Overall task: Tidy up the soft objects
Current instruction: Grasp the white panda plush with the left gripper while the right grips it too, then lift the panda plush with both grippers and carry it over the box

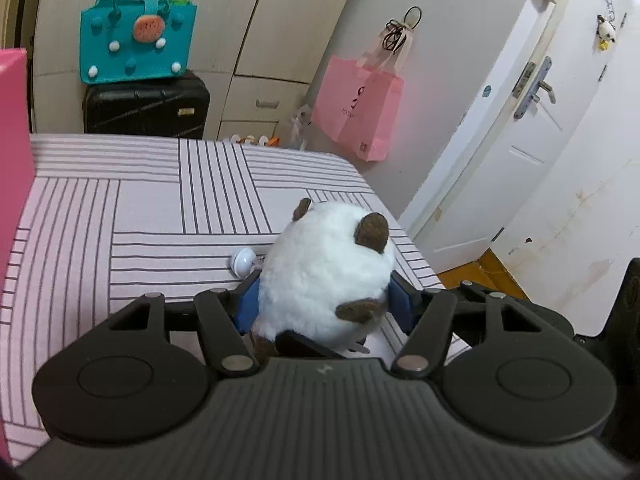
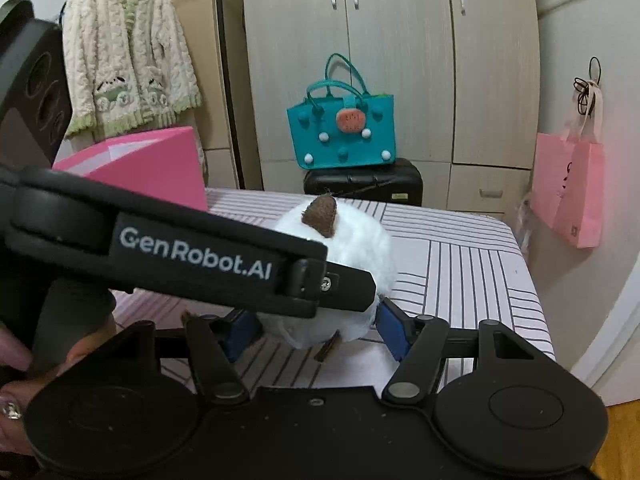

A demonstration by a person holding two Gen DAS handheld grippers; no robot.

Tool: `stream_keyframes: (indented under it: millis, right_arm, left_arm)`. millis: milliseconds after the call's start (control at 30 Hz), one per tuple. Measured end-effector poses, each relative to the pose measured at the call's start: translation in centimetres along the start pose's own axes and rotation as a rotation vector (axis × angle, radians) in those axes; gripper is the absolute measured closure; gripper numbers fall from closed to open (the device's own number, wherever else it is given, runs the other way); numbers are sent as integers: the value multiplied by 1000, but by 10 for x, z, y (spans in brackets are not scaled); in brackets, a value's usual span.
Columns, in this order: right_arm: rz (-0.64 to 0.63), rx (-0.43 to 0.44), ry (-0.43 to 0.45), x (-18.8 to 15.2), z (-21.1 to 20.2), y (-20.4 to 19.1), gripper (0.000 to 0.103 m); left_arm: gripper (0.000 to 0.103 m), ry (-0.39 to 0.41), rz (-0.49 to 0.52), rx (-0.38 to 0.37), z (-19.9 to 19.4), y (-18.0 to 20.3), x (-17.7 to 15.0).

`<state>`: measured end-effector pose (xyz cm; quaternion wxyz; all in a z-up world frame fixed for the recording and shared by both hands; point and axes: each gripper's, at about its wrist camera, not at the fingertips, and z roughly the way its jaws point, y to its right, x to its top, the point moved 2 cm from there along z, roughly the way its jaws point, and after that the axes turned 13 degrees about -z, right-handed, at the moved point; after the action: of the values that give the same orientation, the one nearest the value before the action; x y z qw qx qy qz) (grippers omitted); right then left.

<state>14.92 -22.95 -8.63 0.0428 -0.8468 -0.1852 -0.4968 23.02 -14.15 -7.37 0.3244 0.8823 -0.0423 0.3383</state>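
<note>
White plush toy (image 1: 326, 276) with brown ears between left tongs (image 1: 324, 300), blue pads pressing both flanks; lifted above striped bed (image 1: 140, 208). Right tongs (image 2: 320, 326) half-closed around lower body of same toy, pads touching fur, grip likely. Light, squashy, fur slippery: best held across round middle, not by ears. Ears pointing up and away from tongs; body near-round, long axis unclear.

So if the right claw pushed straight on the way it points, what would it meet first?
The white plush toy, already between the right claw's blue pads. Beyond it lies striped bedsheet; depth is hard to judge.
</note>
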Motion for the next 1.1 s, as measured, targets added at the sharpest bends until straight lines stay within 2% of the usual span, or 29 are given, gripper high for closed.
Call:
stream_keyframes:
  millis: [567, 800, 933, 1100]
  right_arm:
    - [-4, -13, 55, 5, -43, -18, 34]
    - [-21, 12, 48, 6, -54, -28, 34]
    - [-27, 38, 44, 5, -59, -35, 34]
    - [-48, 93, 24, 3, -63, -47, 34]
  left_arm:
    - [41, 26, 32, -47, -46, 15, -14]
    - [41, 16, 46, -32, -61, 20, -21]
    - [41, -2, 37, -23, -70, 18, -25]
    - [41, -82, 39, 1, -79, 14, -25]
